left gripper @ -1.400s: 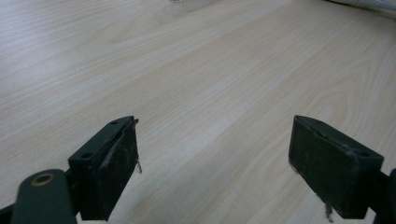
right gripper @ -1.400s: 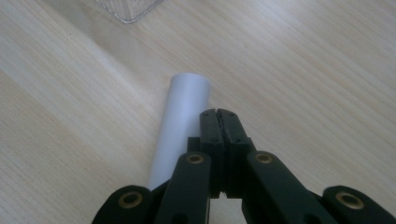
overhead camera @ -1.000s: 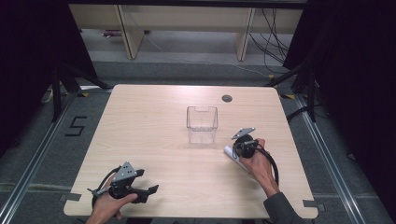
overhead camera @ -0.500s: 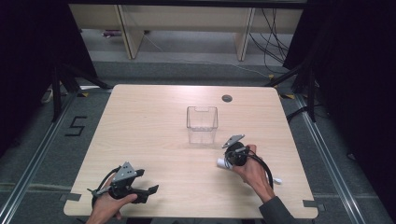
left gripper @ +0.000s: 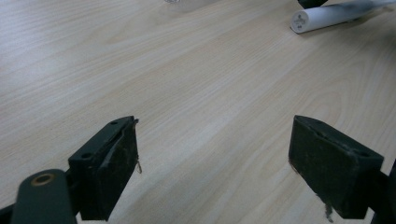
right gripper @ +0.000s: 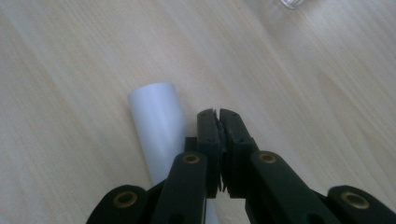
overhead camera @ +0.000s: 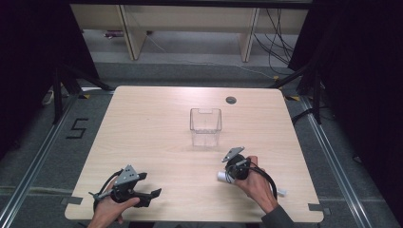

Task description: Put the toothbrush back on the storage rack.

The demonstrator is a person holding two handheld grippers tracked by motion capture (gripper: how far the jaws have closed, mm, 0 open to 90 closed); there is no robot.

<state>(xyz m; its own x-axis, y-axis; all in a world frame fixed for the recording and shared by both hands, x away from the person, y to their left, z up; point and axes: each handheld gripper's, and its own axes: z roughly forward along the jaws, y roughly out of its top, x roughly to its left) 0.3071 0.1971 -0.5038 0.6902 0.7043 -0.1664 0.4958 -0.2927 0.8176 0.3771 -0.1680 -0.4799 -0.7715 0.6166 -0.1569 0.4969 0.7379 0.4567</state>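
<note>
A white tube (overhead camera: 222, 176) lies on the wooden table (overhead camera: 152, 123) near its front right. The same white tube (right gripper: 159, 123) rests just left of my right gripper (right gripper: 218, 114), whose jaws are pressed together with nothing between them. In the high view a hand holds the right gripper (overhead camera: 233, 172) low over the tube's near end. Held by the other hand at the front left corner, my left gripper (overhead camera: 149, 194) stands open. The left gripper (left gripper: 212, 158) has bare tabletop between its jaws, and the tube (left gripper: 327, 16) lies far off.
A clear plastic box (overhead camera: 206, 126) stands upright in the middle of the table, just beyond the right gripper. A dark round grommet (overhead camera: 231, 100) sits near the far edge. Pale shelving (overhead camera: 190, 23) and cables stand on the floor behind the table.
The right gripper has moved toward the table's front edge and a little left. The white tube has shifted the same way with it. The left gripper has stayed put.
</note>
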